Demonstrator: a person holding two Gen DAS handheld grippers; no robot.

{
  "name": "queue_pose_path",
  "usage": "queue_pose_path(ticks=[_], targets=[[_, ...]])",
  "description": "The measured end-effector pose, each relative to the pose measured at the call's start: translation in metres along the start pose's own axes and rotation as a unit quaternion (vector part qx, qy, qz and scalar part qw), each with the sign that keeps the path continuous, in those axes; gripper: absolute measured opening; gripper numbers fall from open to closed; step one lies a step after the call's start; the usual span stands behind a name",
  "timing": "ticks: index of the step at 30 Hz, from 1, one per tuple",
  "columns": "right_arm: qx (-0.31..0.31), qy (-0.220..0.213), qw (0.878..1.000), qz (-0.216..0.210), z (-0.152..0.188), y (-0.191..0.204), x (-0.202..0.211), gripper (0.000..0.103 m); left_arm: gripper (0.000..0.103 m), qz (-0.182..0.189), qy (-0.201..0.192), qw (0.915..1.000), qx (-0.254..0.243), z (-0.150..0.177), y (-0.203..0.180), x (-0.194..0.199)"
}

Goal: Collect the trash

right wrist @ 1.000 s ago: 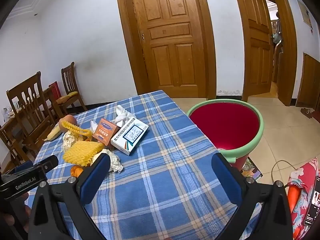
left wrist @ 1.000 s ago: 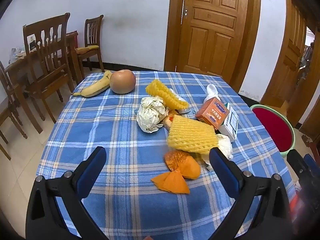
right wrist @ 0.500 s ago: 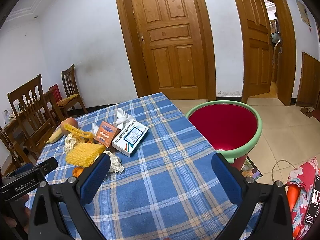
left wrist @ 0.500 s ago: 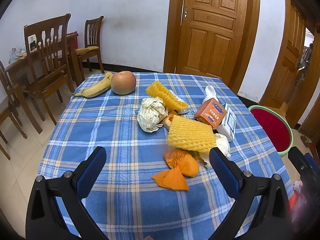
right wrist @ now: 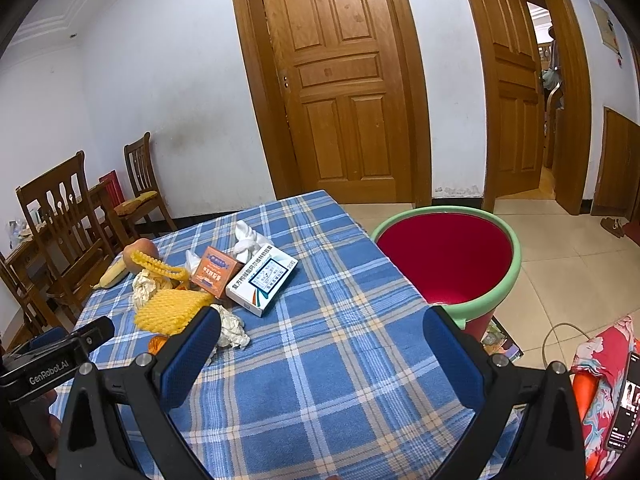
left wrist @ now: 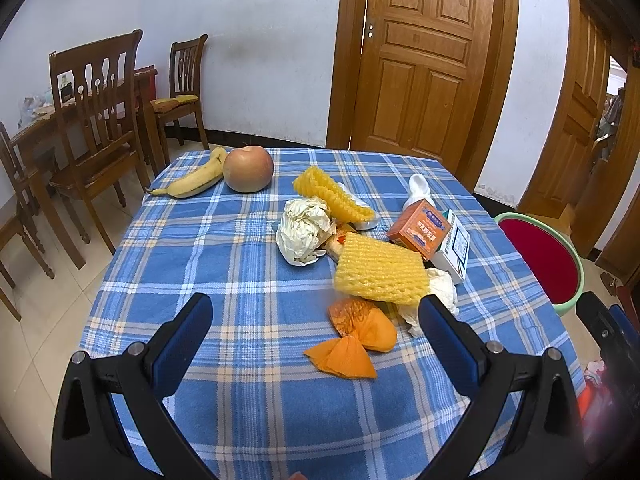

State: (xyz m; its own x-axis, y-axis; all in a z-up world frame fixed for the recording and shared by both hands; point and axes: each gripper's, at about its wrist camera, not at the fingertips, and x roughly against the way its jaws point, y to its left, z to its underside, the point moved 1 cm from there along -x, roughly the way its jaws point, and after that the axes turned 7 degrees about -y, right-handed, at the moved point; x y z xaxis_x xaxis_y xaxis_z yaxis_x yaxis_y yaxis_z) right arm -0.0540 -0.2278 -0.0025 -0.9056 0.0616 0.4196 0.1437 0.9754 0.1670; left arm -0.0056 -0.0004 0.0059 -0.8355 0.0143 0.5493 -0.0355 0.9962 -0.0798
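Trash lies in a heap on the blue checked tablecloth (left wrist: 248, 272): an orange wrapper (left wrist: 354, 338), a yellow foam net (left wrist: 378, 270), crumpled white paper (left wrist: 302, 228), a second yellow net (left wrist: 334, 194), an orange carton (left wrist: 420, 228) and a white box (left wrist: 454, 246). My left gripper (left wrist: 316, 322) hovers open over the near table, the orange wrapper between its fingers' line. My right gripper (right wrist: 322, 334) is open above the table's right side, holding nothing. The red bin with a green rim (right wrist: 446, 254) stands beside the table; the white box (right wrist: 262, 276) lies left of it.
A banana (left wrist: 192, 180) and an apple (left wrist: 248, 168) lie at the far left corner. Wooden chairs (left wrist: 96, 120) stand left of the table. Closed wooden doors (left wrist: 424, 60) are behind. A person's fingers (right wrist: 36, 436) hold the left gripper's body (right wrist: 56, 354). A cable (right wrist: 560, 340) lies on the tiled floor.
Both views have shifted slightly: the table and trash sit a little lower and closer in the left view. Both grippers stay open and empty.
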Motion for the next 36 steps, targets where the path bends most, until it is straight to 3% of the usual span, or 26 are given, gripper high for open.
queue_pose_path(ticks=[36], targets=[[-0.001,-0.003,1.0,0.0,0.001,0.001,0.002,0.103,0.101,-0.002,0.006,0.9999,0.01,0.009,0.012,0.003]])
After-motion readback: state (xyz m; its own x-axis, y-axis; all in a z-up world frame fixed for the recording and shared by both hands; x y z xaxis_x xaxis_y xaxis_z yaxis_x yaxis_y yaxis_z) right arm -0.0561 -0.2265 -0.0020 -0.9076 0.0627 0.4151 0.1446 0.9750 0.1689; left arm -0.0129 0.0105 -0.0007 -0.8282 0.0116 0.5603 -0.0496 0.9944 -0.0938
